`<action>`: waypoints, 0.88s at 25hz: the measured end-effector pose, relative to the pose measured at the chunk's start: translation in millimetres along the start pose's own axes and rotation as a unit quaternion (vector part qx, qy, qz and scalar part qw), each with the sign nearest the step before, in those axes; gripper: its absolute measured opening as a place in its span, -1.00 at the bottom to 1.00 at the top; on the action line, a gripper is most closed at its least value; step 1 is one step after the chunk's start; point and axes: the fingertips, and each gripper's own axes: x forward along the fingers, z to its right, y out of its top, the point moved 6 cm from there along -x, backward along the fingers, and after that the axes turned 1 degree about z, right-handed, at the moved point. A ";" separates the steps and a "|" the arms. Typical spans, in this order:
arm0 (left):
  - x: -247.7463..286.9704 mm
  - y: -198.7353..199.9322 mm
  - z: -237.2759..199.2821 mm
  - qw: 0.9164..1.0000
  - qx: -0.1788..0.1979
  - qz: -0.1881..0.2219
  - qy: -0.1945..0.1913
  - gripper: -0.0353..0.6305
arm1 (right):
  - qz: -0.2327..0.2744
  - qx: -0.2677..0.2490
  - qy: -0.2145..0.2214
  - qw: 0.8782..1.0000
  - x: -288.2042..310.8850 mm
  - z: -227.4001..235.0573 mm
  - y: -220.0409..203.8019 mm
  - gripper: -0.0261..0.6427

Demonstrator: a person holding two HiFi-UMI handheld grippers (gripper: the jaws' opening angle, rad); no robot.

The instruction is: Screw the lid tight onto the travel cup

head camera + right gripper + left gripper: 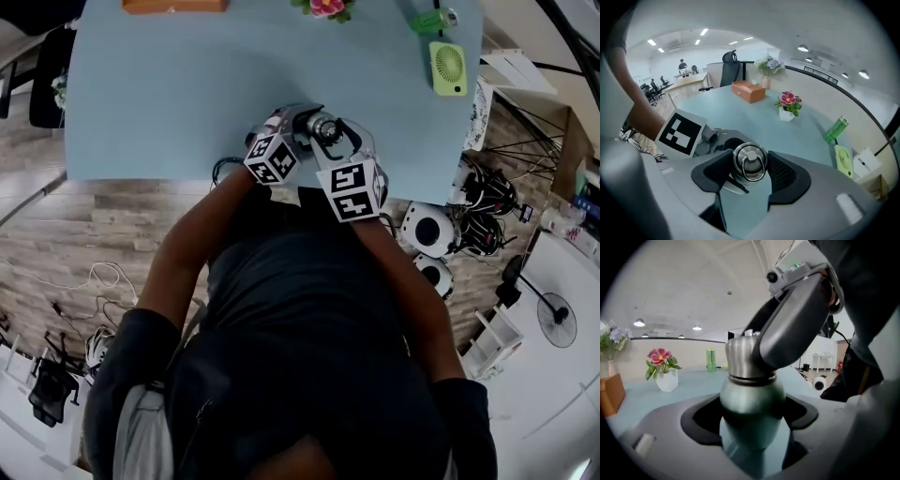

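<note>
The travel cup (751,408) is dark green with a steel neck, and it stands near the front edge of the light blue table (187,94). My left gripper (752,420) is shut on its rounded body. On top sits the steel lid (749,162) with a ring handle, and my right gripper (749,169) is shut on it from above, its dark pads (780,171) pressed against the lid's sides. In the head view both grippers meet at the cup (323,128), the left gripper (281,141) and the right gripper (339,148) close together.
Far across the table stand a white pot of pink flowers (788,107), an orange box (748,90), a green can (836,129) and a lime green hand fan (448,67). The table's front edge (141,176) is just below the grippers. Cables and white devices (429,228) lie on the floor.
</note>
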 end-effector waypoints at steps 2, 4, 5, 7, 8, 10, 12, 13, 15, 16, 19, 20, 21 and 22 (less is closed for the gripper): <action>0.6 0.0 0.1 1.000 0.000 0.000 0.000 0.35 | 0.001 0.002 0.000 1.000 -0.3 0.7 -0.6 -0.21; 0.6 0.3 0.3 1.000 0.000 0.000 -0.001 0.35 | 0.003 0.001 0.000 1.000 -0.8 0.7 -0.5 -0.21; 0.4 0.4 0.2 1.000 -0.001 0.000 -0.001 0.35 | 0.004 0.000 -0.001 1.000 -0.9 0.5 -0.4 -0.21; 0.2 0.3 -0.1 1.000 0.000 0.000 -0.001 0.35 | 0.005 -0.001 -0.002 1.000 -0.7 0.2 -0.2 -0.21; 0.3 0.2 -0.1 1.000 0.000 0.000 -0.001 0.35 | 0.005 -0.002 -0.001 1.000 -0.6 0.2 -0.2 -0.21; 0.1 -0.1 0.3 1.000 0.000 0.000 -0.001 0.35 | 0.004 -0.003 -0.001 1.000 -0.6 0.0 -0.4 -0.21; -0.5 -0.1 0.3 1.000 -0.001 0.000 0.000 0.35 | 0.007 -0.009 0.003 1.000 -0.7 -0.6 -0.5 -0.21; -0.4 0.2 0.1 1.000 -0.002 0.000 0.000 0.35 | 0.009 -0.017 0.009 1.000 -0.7 -0.8 -0.6 -0.21; 0.4 1.1 -0.3 1.000 -0.002 0.000 -0.001 0.35 | 0.011 -0.041 0.036 0.998 -1.5 -1.2 -0.6 -0.20; 0.5 1.3 -0.3 1.000 -0.002 0.000 0.000 0.35 | 0.013 -0.060 0.057 0.996 -2.8 -1.1 0.3 -0.17; 0.7 0.7 0.3 1.000 -0.003 0.000 0.000 0.35 | 0.004 -0.162 0.112 0.980 -12.2 5.9 8.9 -0.13; 0.8 0.3 0.4 1.000 -0.003 0.000 0.000 0.35 | -0.003 -0.205 0.125 0.971 -16.1 9.9 13.2 -0.13; 0.7 0.1 0.5 1.000 -0.003 0.001 0.000 0.35 | -0.014 -0.251 0.141 0.957 -19.4 13.1 17.3 -0.12; 0.5 0.1 0.4 1.000 -0.003 0.001 0.000 0.35 | -0.029 -0.301 0.162 0.939 -22.0 14.5 20.6 -0.12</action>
